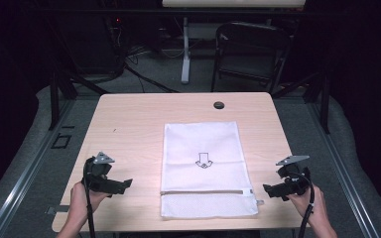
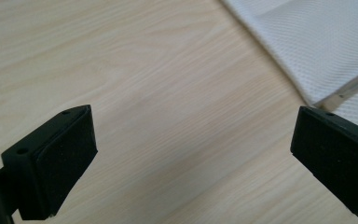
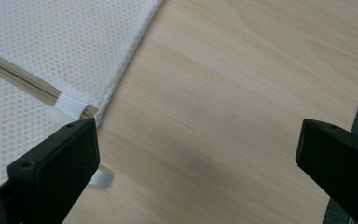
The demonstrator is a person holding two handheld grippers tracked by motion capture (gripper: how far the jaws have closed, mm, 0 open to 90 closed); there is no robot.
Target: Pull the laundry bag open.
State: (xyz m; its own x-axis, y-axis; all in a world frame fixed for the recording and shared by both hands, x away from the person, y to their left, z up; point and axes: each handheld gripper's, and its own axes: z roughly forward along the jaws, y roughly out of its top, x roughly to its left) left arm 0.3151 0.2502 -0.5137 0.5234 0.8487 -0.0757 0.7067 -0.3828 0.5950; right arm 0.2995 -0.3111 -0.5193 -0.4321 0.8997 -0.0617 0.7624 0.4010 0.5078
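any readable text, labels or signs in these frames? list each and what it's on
No words or numbers can be read.
Only sign: a black outlined arrow pointing down, printed on the white mesh bag.
White tab at the bag's zipper end: blank as far as can be seen.

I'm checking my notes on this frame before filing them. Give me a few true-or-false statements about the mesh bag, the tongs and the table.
1. The mesh bag lies flat on the table. True.
2. The left tongs grip the bag's edge. False: they are open over bare wood beside it.
3. The right tongs are open. True.
4. A red circle is printed on the bag. False: it bears a black arrow outline.
5. A small dark round thing sits near the table's far edge. True.
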